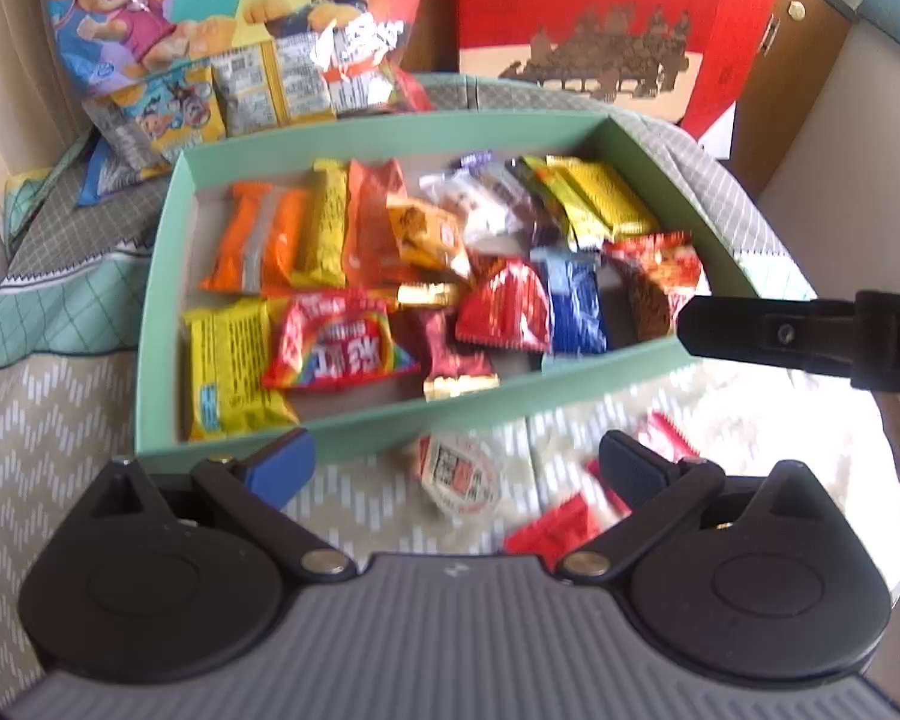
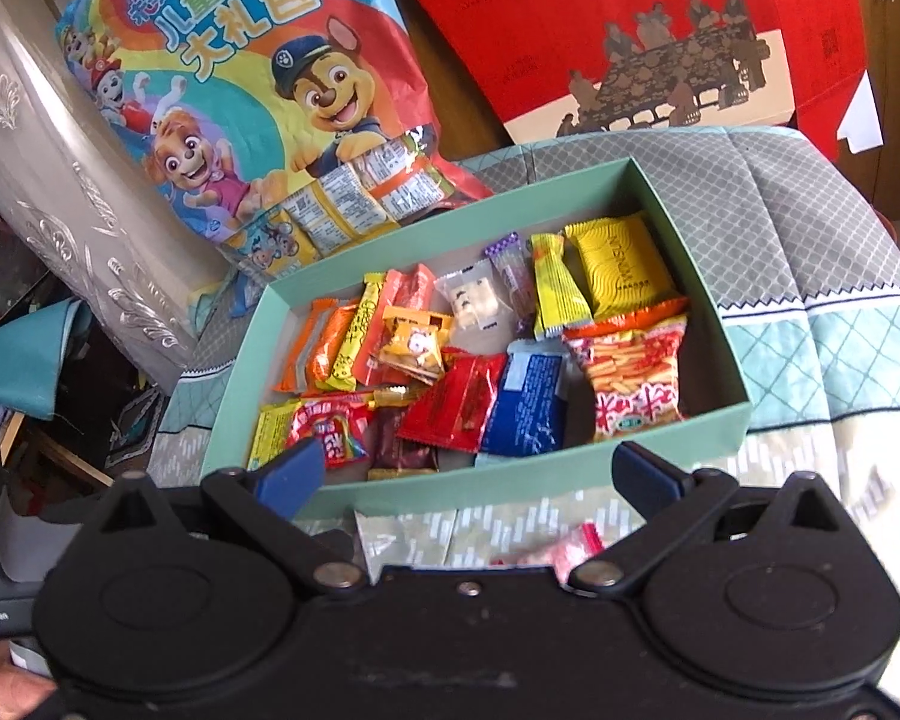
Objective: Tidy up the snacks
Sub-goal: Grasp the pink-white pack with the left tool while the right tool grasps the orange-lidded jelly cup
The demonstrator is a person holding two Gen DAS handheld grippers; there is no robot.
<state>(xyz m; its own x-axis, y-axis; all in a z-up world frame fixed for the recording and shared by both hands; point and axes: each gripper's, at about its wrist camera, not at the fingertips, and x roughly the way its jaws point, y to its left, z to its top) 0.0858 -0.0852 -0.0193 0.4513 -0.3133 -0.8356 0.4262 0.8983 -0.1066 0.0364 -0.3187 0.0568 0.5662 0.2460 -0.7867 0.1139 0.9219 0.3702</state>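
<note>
A shallow green box [image 1: 168, 276] [image 2: 726, 336] on a patterned bedcover holds several wrapped snacks in orange, yellow, red and blue. My left gripper [image 1: 457, 461] is open and empty, just in front of the box's near wall, above a small round white jelly cup [image 1: 459, 471] and red packets [image 1: 555, 531] on the cover. My right gripper [image 2: 471, 471] is open and empty, over the box's near wall; one of its black fingers [image 1: 750, 333] shows in the left wrist view at the box's right corner. A pink-red packet [image 2: 573, 549] lies below it.
A large cartoon-dog snack bag [image 1: 222, 30] [image 2: 252, 96] leans behind the box, small packets spilling from it. A red gift box [image 1: 600, 18] [image 2: 660, 30] stands behind at right. A silver embossed roll [image 2: 60, 180] and clutter lie left of the bed.
</note>
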